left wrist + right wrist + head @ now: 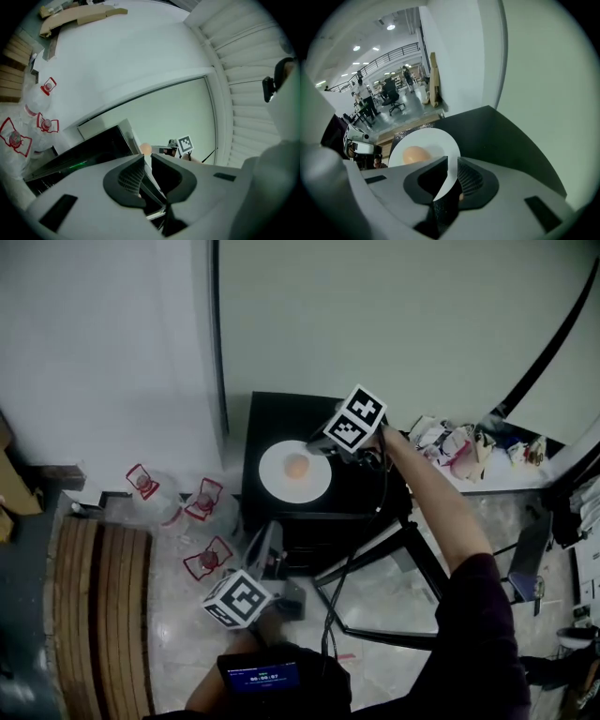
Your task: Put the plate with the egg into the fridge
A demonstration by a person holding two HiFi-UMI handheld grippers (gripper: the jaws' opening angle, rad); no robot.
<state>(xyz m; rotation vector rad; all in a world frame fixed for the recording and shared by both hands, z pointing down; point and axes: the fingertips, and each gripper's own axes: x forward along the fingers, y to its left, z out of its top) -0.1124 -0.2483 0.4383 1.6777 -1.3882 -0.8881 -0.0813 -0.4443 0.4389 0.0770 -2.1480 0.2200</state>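
Note:
A white plate (281,486) with a brown egg (297,466) sits on top of a low black fridge (281,418). My right gripper (323,448) reaches down to the plate's right edge. In the right gripper view the plate (429,139) carries the egg (416,154), and its rim runs into the narrow gap of the right gripper (452,159), whose jaws stand slightly apart. My left gripper (270,559) is low at the fridge's front. In its own view the left gripper (146,157) is shut beside the glossy black door (84,152), with the egg (146,149) peeking over the top.
Water bottles with red handles (142,482) (204,498) (208,559) stand on the floor left of the fridge, next to wooden slats (103,615). A black metal frame (375,587) stands right of it, and a cluttered table (469,451) lies beyond. White walls are close behind.

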